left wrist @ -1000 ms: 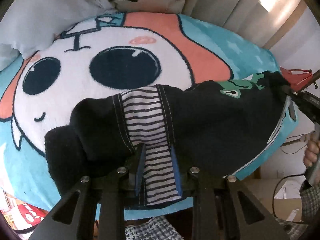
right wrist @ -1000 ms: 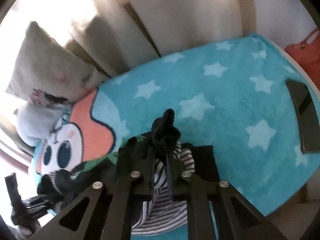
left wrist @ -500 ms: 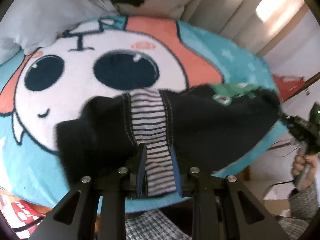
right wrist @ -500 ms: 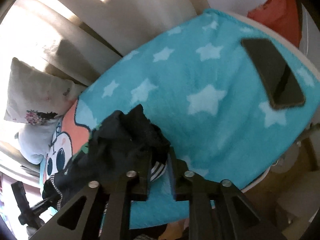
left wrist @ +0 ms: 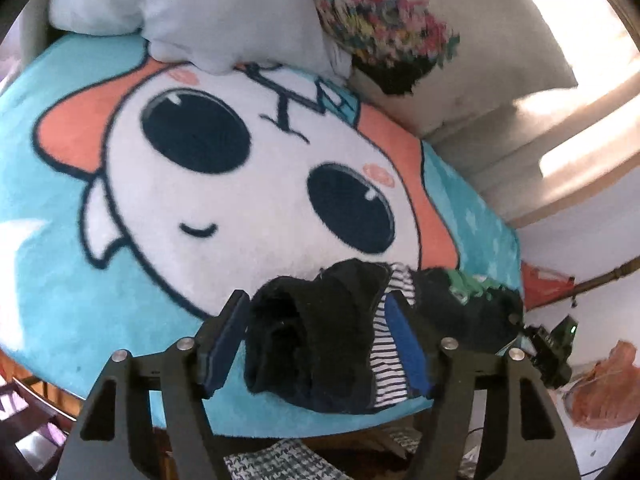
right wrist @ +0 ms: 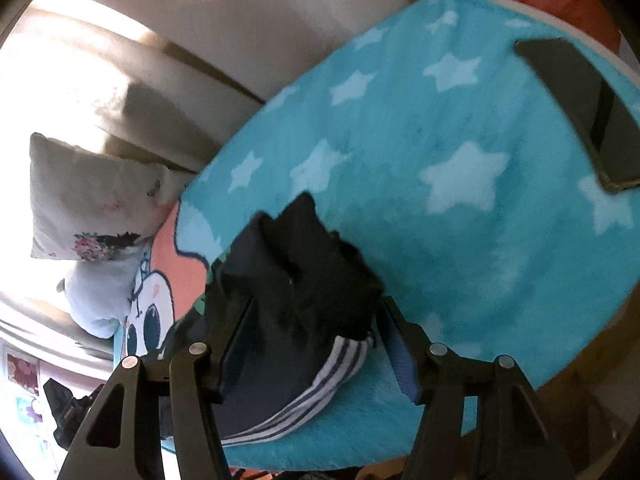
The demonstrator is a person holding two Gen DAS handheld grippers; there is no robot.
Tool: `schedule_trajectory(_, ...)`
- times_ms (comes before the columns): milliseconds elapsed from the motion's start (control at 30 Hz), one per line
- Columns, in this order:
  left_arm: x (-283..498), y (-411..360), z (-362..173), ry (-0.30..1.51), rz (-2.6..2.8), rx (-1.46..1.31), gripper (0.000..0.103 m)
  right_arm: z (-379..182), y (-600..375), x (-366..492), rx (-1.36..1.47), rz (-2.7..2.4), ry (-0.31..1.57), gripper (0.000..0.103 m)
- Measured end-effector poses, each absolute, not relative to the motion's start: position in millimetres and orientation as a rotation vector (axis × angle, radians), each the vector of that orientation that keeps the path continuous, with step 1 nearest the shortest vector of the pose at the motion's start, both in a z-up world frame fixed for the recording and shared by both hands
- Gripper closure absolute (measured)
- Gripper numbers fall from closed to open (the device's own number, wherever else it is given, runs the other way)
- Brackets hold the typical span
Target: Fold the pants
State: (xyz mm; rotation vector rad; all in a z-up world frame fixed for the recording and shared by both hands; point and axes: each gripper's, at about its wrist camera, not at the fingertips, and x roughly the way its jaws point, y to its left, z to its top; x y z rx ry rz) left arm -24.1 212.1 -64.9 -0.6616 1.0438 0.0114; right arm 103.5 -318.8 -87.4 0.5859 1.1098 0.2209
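The black pants (left wrist: 320, 332) with a black-and-white striped lining (left wrist: 384, 364) lie bunched near the front edge of the teal cartoon blanket (left wrist: 80, 280). My left gripper (left wrist: 316, 320) is open, its blue-padded fingers (left wrist: 404, 344) standing wide on either side of the bunched cloth. In the right wrist view the pants (right wrist: 304, 272) are heaped the same way, with a striped edge (right wrist: 320, 380) hanging toward me. My right gripper (right wrist: 316, 328) is open around that heap. The other gripper shows at the far right of the left wrist view (left wrist: 552, 344).
A dark phone (right wrist: 580, 112) lies on the star-patterned end of the blanket (right wrist: 460, 140). A pale blue pillow (left wrist: 180, 8) and a cream flowered pillow (left wrist: 400, 32) sit at the back. Beige curtains (right wrist: 160, 60) hang behind. An orange bag (left wrist: 544, 284) stands past the bed's edge.
Both grippers have let go of the pants and opened wide. The stretched-out cloth has dropped into a bunched heap on the blanket, and both views have swung.
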Motion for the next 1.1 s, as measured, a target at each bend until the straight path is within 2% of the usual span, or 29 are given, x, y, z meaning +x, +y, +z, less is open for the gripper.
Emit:
schedule_trajectory(100, -7.3, 194.1, -80.5, 1.123, 0.023, -0.549, 0.031, -93.2, -310.0, 107.7, 0.564, 0.213, 1.118, 0.036)
schedule_trajectory(167, 4.9, 175.6, -93.3, 1.198, 0.022, -0.476, 0.029, -95.4, -304.6, 110.0, 0.549, 0.212, 1.116, 0.031)
schedule_trajectory(233, 10.5, 155.5, -93.3, 1.217, 0.058, -0.357, 0.027, -95.6, -297.4, 111.9, 0.519, 0.219, 1.109, 0.029)
schedule_trajectory(267, 12.9, 147.0, -92.0, 1.223, 0.063, -0.317, 0.039, -96.0, -293.9, 113.2, 0.509, 0.234, 1.112, 0.029)
schedule_trajectory(300, 13.6, 142.8, -90.0, 1.219, 0.06, -0.305, 0.061, -96.4, -288.8, 115.4, 0.507, 0.264, 1.121, 0.044)
schedule_trajectory(367, 14.8, 140.1, -83.1, 1.213, 0.04, -0.323, 0.075, -99.8, -284.7, 119.3, 0.537, 0.312, 1.156, 0.088)
schedule_trajectory(400, 14.8, 141.2, -79.1, 1.203, 0.04, -0.327, 0.082, -100.5, -283.1, 120.8, 0.556, 0.32, 1.169, 0.088)
schedule_trajectory(900, 48.1, 187.5, -5.0, 1.03, 0.026, -0.455, 0.083, -4.4, -244.6, 163.4, 0.539, 0.443, 0.982, 0.088)
schedule_trajectory(1000, 60.1, 192.5, -17.5, 1.063, 0.045, -0.45, 0.083, -8.5, -238.4, 173.1, 0.525, 0.42, 0.987, 0.088)
schedule_trajectory(1100, 59.9, 190.6, -50.4, 1.159, 0.053, -0.452, 0.083, -38.4, -237.6, 179.0, 0.495, 0.347, 1.039, 0.088)
